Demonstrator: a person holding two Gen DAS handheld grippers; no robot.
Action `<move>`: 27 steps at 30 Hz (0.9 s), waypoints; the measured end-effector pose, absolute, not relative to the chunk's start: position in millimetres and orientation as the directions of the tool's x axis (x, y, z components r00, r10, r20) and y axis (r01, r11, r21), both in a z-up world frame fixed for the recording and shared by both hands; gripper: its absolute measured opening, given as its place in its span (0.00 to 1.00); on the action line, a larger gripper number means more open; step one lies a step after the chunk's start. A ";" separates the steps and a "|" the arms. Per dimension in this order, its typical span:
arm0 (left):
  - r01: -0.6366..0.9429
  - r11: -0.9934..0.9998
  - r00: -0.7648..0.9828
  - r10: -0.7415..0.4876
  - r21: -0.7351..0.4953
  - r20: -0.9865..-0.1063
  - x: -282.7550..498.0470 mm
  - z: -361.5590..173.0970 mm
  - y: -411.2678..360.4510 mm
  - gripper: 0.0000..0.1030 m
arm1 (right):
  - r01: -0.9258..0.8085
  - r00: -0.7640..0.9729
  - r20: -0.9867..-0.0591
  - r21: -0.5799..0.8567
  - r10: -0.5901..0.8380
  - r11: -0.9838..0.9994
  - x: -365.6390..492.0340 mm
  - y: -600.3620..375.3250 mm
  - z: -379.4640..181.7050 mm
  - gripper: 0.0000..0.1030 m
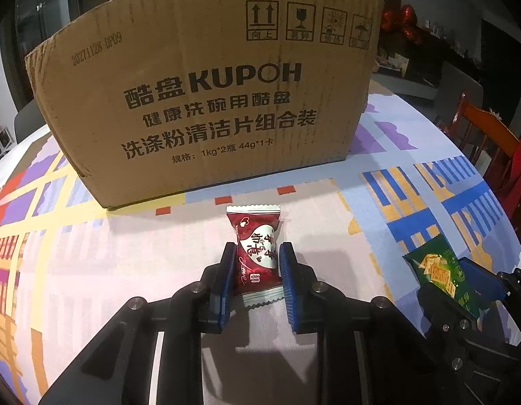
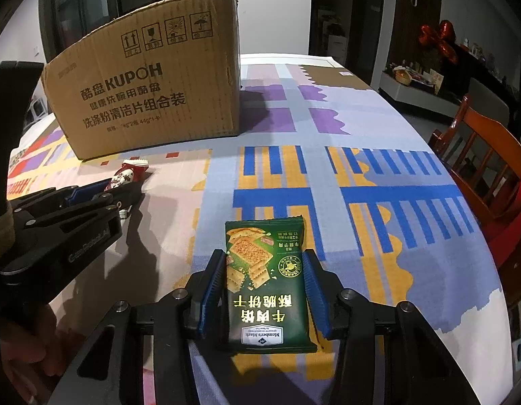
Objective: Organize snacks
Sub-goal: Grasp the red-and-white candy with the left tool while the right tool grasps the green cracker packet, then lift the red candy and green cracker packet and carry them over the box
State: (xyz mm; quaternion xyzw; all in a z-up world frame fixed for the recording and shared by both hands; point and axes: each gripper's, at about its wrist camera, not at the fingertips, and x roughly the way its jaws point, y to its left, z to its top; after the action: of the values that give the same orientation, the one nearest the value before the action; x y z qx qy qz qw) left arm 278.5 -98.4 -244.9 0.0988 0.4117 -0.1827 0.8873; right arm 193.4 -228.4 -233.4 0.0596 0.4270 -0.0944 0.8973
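A red snack packet [image 1: 257,253] lies between the blue pads of my left gripper [image 1: 257,253], which press its sides; it also shows in the right wrist view [image 2: 125,177]. A green cracker packet [image 2: 269,283] sits between the blue pads of my right gripper [image 2: 265,263], which close on its edges; it also shows in the left wrist view [image 1: 439,270]. A tall KUPOH cardboard box [image 1: 206,94] stands on the table just beyond the red packet and at the far left in the right wrist view [image 2: 149,94]. The box's inside is hidden.
The table wears a patterned cloth [image 2: 361,182] of blue, yellow and purple blocks. A wooden chair [image 2: 486,168] stands at the table's right edge. A cabinet with a red bow [image 2: 439,38] lies beyond. My left gripper body [image 2: 58,222] sits close to the right gripper's left.
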 end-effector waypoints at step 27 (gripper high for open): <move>0.398 0.917 0.642 -0.252 0.034 -0.724 258.4 -202.4 -86.5 0.25 | 0.239 0.668 -0.730 0.028 -0.144 0.971 189.2 -233.8 -197.8 0.45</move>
State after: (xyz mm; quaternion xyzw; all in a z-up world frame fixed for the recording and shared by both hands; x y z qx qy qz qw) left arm 258.4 -86.5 -202.4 0.0953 0.3825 -0.1803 0.9012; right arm 189.2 -233.8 -197.8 0.0607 0.3936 -0.1050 0.9113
